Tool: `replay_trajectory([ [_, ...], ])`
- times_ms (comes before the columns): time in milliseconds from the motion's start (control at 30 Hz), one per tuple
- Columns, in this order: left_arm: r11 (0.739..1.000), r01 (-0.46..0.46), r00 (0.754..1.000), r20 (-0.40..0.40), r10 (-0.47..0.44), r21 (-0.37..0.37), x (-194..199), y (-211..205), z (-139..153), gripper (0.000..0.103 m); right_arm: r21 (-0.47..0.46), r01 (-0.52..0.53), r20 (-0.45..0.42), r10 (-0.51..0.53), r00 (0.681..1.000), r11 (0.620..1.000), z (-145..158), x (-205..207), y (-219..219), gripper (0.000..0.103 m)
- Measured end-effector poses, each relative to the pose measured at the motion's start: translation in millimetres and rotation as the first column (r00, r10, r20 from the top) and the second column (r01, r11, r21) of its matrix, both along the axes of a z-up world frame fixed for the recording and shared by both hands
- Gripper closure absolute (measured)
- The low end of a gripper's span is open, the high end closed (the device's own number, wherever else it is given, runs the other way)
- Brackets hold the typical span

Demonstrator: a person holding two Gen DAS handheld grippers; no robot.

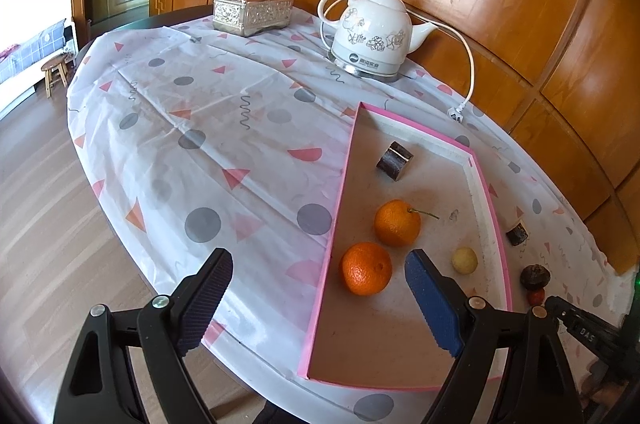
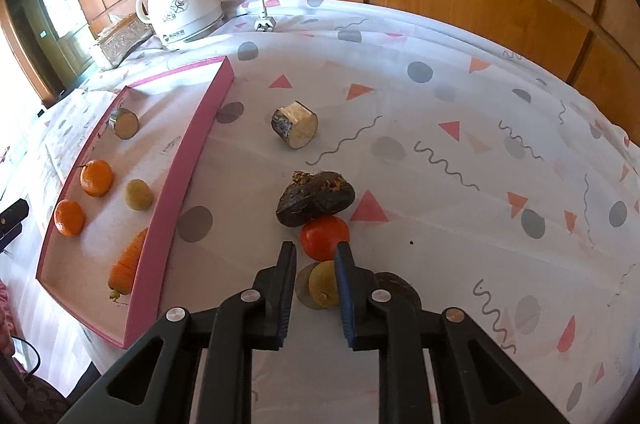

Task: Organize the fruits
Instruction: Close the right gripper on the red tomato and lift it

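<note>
The table, under a patterned cloth, carried everything. A pink tray lay toward its left side in the right wrist view, its far end pointing at the kettle and tissue box by the back edge.

Part of the sorting appeared done. Inside the tray were seen a carrot against the near right wall, two oranges along the left side, a pale yellow fruit beside them, and a cut dark stub toward the far end.

Outside the tray, on the cloth to its right, four pieces were left: a second cut stub farthest back, a dark wrinkled fruit nearer, a red fruit touching it in front, and a small greenish-yellow fruit nearest of all.

The right gripper was closed down narrowly, and the small greenish-yellow fruit was seen between its fingers, apparently gripped; whether it had been lifted clear of the cloth could not be told. The left gripper was held wide open and empty over the near end of the tray, the nearer orange lying between its fingertips in view but untouched.

By this reckoning, a little over half was judged finished, with one fruit in hand and three pieces left to be moved.
</note>
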State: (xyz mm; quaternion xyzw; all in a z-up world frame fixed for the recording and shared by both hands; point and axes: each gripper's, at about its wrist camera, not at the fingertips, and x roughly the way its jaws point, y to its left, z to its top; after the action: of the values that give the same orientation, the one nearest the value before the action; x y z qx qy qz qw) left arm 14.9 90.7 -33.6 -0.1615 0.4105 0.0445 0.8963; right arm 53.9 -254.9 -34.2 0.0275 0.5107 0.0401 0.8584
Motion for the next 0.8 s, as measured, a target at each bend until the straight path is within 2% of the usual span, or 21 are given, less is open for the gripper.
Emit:
replay_trajectory([
  [267, 1.000, -0.021, 1.000, -0.003, 0.021, -0.018, 1.8, 7.9, -1.4, 0.013, 0.017, -0.008, 0.046, 0.007, 0.999, 1.000, 17.1, -16.0, -1.1, 0.090],
  [467, 1.000, -0.009, 1.000, -0.011, 0.009, -0.016, 3.0, 5.8, -3.8, 0.013, 0.042, 0.000, 0.047, -0.002, 0.999, 0.999, 21.0, -35.1, -11.1, 0.092],
  [600, 1.000, -0.002, 1.000, -0.014, 0.002, -0.014, 3.3, 4.4, -4.7, 0.013, 0.064, 0.025, 0.032, -0.027, 0.999, 0.998, 19.2, -29.7, -18.6, 0.091],
  [667, 1.000, -0.002, 1.000, -0.012, 0.002, -0.012, 3.4, 4.5, -4.1, 0.013, 0.083, 0.013, 0.020, -0.014, 1.000, 0.997, 15.9, -21.5, -17.1, 0.082],
  [700, 1.000, -0.002, 1.000, -0.010, 0.002, -0.012, 3.4, 4.7, -3.6, 0.013, 0.077, 0.004, 0.016, -0.005, 1.000, 0.997, 14.0, -18.7, -14.2, 0.072],
  [800, 1.000, -0.004, 1.000, -0.007, 0.004, -0.011, 2.7, 5.5, -3.3, 0.013, 0.039, -0.018, -0.014, 0.019, 1.000, 0.999, 3.1, -4.9, -4.4, 0.071],
])
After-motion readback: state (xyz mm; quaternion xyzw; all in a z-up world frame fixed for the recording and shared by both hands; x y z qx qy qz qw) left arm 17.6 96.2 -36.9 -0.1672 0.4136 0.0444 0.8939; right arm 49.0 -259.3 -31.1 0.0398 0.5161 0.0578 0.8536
